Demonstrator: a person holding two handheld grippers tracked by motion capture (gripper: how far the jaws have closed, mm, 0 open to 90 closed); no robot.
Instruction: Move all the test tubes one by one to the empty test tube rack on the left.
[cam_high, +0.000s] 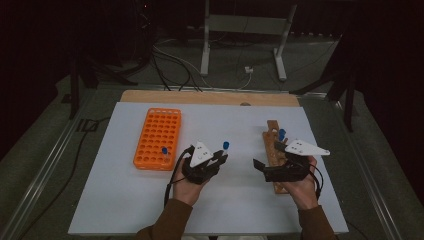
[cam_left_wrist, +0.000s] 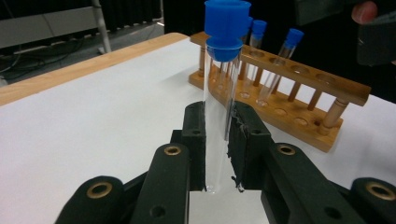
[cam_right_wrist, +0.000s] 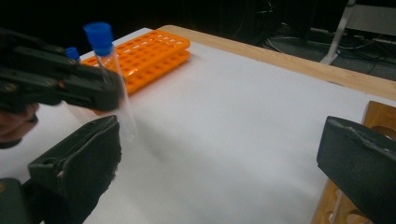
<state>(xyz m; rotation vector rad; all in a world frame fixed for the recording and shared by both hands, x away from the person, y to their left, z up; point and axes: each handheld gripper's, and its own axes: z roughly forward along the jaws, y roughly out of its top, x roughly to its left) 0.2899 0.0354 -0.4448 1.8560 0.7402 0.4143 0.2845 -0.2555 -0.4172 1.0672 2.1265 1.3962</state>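
Note:
My left gripper (cam_left_wrist: 218, 144) is shut on a clear test tube (cam_left_wrist: 219, 116) with a blue cap, held upright above the white table. In the high view the left gripper (cam_high: 220, 157) sits mid-table with the tube (cam_high: 226, 146) standing up from its jaws. My right gripper (cam_high: 267, 156) is open beside the wooden rack (cam_high: 274, 150), with nothing between its fingers. In the right gripper view its jaws stand wide apart (cam_right_wrist: 219, 158), and the left gripper (cam_right_wrist: 109, 95) holds the tube (cam_right_wrist: 109, 60) at the left.
An orange tube rack (cam_high: 157, 138) lies at the left with one blue-capped tube (cam_high: 164, 151) near its front corner. The wooden rack (cam_left_wrist: 299, 107) holds a few capped tubes (cam_left_wrist: 280, 60). A white sheet (cam_high: 235, 200) covers the table; its wooden far edge (cam_high: 210, 97) shows.

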